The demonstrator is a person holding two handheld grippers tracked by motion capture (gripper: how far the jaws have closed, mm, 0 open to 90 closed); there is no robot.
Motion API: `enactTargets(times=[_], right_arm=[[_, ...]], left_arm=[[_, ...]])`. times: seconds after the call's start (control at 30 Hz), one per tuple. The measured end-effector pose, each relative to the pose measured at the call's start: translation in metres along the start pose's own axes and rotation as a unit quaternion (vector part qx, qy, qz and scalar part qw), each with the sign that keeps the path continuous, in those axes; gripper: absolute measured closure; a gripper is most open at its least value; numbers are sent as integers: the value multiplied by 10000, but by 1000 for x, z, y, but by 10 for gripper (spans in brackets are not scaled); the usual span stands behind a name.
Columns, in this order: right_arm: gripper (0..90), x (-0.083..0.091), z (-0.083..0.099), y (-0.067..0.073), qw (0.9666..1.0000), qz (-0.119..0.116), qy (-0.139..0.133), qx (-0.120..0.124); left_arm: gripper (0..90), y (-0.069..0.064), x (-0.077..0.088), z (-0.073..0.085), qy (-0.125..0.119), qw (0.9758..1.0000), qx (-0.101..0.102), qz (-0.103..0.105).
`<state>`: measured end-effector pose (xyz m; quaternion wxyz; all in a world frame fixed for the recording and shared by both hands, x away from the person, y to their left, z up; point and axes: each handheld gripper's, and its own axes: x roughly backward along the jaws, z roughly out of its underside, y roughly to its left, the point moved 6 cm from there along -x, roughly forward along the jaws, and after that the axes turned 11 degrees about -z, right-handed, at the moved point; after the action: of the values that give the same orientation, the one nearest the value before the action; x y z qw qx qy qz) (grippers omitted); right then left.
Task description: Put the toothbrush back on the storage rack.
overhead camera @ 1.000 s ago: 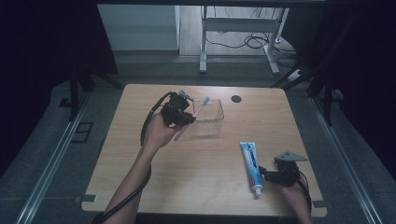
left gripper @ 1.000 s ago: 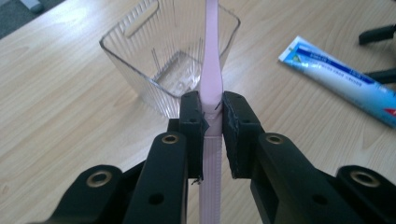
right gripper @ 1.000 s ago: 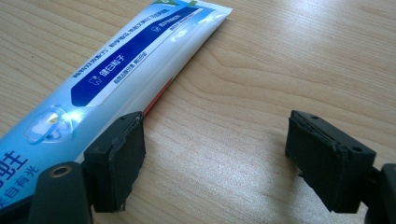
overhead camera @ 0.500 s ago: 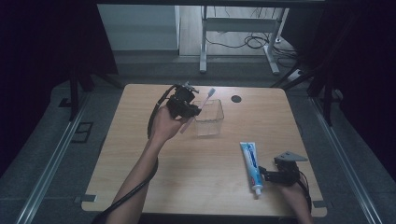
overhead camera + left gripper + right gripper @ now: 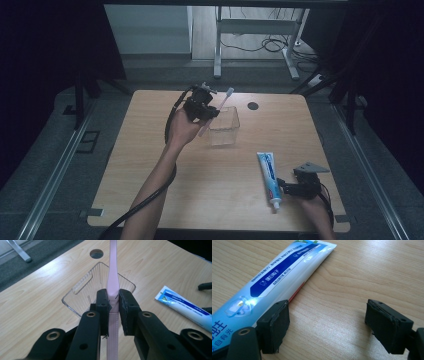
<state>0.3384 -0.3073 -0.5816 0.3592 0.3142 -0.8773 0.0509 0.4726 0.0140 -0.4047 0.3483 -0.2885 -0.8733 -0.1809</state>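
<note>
My left gripper [image 5: 206, 111] [image 5: 113, 302] is shut on the handle of a pale pink toothbrush [image 5: 217, 114] [image 5: 113, 277], held above the near-left corner of a clear plastic cup [image 5: 224, 127] [image 5: 82, 292]; the brush's head points up and away past the cup. A blue-and-white toothpaste tube [image 5: 269, 174] [image 5: 274, 277] [image 5: 186, 308] lies flat at the front right of the table. My right gripper [image 5: 286, 189] [image 5: 325, 327] rests open on the wood beside the tube's cap end, one jaw touching the tube's edge and nothing between the jaws.
A wooden table [image 5: 150, 165] carries everything; a round cable hole [image 5: 253, 106] [image 5: 96, 253] lies behind the cup. A metal desk frame [image 5: 250, 40] stands on the floor beyond the far edge. Black cables trail from both grippers toward the front edge.
My left hand has carried the toothbrush rightward and slightly farther back, closer over the cup. The right gripper and the tube have stayed put.
</note>
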Motion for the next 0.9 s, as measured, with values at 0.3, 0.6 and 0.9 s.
enactTargets(times=[0.3,0.6,0.9], right_arm=[[198,0,0,0,10000,-5,-4,8],[197,0,0,0,10000,-12,-11,-3],[196,0,0,0,10000,-32,-15,-17]], left_arm=[[791,5,-8,-11,-230,9996,150,-12],[792,4,-19,-26,-431,9988,200,-106],[791,0,-33,-36,-589,9980,167,-123]])
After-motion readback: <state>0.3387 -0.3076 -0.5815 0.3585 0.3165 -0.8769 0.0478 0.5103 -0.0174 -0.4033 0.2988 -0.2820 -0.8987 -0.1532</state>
